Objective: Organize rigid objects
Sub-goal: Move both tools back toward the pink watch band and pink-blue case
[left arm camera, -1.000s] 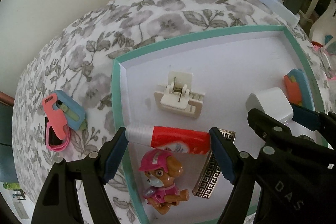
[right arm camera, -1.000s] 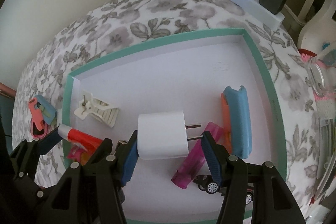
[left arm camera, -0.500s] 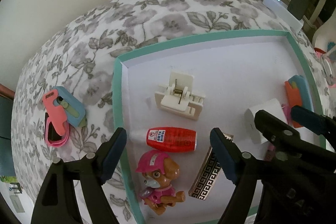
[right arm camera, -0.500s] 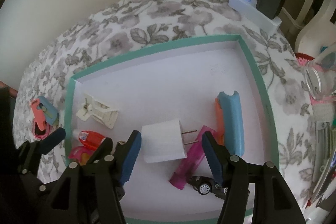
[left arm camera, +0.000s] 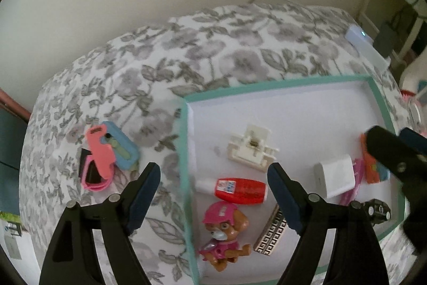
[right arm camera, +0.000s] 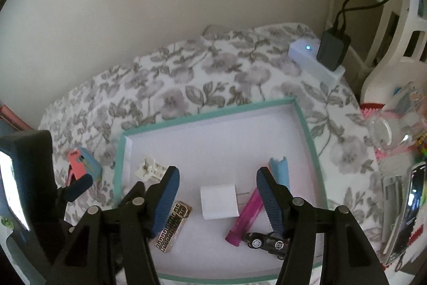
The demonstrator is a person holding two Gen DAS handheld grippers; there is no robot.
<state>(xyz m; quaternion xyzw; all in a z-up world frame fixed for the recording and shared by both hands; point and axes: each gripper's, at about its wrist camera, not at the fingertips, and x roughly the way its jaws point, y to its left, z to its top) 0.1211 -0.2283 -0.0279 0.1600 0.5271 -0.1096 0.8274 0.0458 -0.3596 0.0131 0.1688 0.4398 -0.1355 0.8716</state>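
A teal-rimmed white tray point(left arm camera: 184, 140) point(right arm camera: 311, 135) lies on the floral cloth. In it lie a red glue bottle point(left arm camera: 238, 190), a pup toy point(left arm camera: 225, 237), a white clip point(left arm camera: 252, 147), a white charger plug point(left arm camera: 335, 175) point(right arm camera: 218, 200), a patterned gold lighter point(right arm camera: 173, 227), a magenta tube point(right arm camera: 244, 218), a black toy car point(right arm camera: 268, 242) and blue and orange pieces point(right arm camera: 280, 171). My left gripper point(left arm camera: 213, 195) is open and empty above the tray's left rim. My right gripper point(right arm camera: 217, 200) is open and empty above the plug.
A pink and blue cutter pile point(left arm camera: 106, 154) lies on the cloth left of the tray. A white power strip point(right arm camera: 315, 62) with a black adapter sits at the back right. Clutter point(right arm camera: 400, 151) stands to the right. A wall is behind.
Both grippers opened and let go: the glue bottle and the plug now lie in the tray. Both grippers have pulled up and back.
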